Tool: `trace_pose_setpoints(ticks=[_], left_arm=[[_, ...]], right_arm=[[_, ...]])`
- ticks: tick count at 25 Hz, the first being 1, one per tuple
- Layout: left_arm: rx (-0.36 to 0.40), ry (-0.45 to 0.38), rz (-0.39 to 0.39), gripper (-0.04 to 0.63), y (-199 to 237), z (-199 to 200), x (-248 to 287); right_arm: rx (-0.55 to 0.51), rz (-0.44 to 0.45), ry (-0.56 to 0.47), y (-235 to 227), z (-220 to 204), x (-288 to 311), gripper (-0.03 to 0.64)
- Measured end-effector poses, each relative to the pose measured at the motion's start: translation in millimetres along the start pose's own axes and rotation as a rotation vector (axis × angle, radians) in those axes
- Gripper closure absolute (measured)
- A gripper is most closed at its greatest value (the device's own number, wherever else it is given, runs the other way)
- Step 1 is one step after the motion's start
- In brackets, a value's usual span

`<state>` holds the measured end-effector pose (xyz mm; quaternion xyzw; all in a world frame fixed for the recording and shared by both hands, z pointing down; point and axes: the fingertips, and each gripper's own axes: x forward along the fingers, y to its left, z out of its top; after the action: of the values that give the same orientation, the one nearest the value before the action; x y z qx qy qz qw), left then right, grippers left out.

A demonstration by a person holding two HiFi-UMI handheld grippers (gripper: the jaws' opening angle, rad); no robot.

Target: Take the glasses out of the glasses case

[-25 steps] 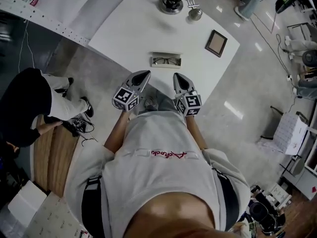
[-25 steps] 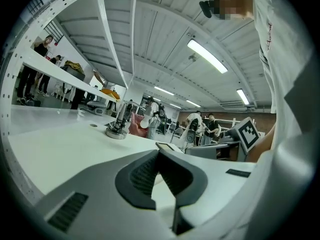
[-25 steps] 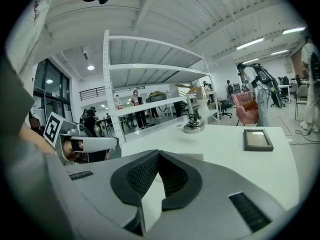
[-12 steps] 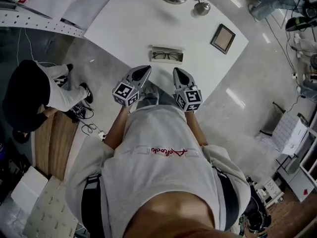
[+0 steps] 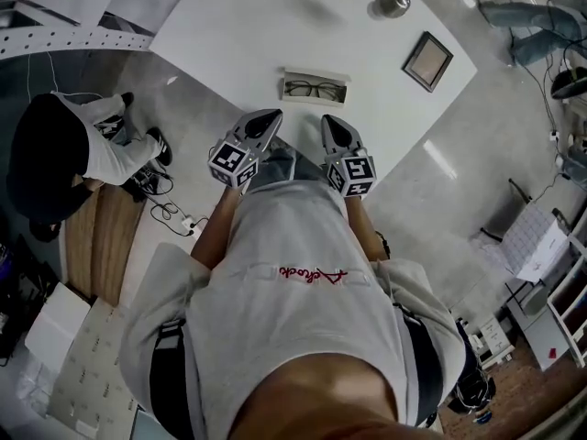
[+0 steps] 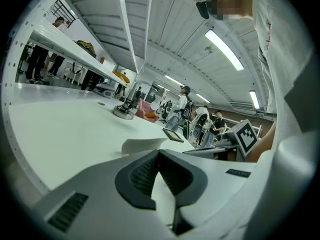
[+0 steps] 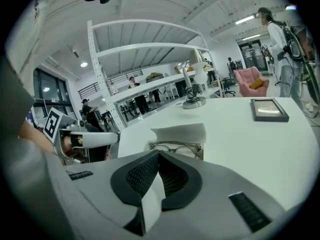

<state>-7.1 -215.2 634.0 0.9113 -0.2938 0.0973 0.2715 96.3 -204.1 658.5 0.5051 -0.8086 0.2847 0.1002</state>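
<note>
Left tool (image 5: 272, 116), right tool (image 5: 327, 121) closed, empty, near glasses case (image 5: 316, 74).

An open-plan lab or workshop hall; the white table (image 5: 238, 35) anchors it; left of the table runs a perforated white metal rack (image 5: 64, 39) of tall shelving; beyond the table's far edge people (image 6: 181, 104) stand amid equipment; above the table hang strip lights (image 6: 223, 49) under a ribbed ceiling; off the table's left corner cables (image 5: 170, 216) trail across polished floor (image 5: 431, 168) beside a crouching person (image 5: 55, 163).
</note>
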Motion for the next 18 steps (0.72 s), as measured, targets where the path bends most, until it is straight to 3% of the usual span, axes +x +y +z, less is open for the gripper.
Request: trace_pose_setpoints(ticks=[11,18], left_arm=[[-0.031,0.0,0.026,0.603,7,-6,-9],[-0.039,-0.011,0.031,0.603,9,-6,-11]], right_arm=[[-0.063,0.063,0.019,-2,19,49,0.598],[-0.211,0.083,0.076,-4,26,70,0.598]])
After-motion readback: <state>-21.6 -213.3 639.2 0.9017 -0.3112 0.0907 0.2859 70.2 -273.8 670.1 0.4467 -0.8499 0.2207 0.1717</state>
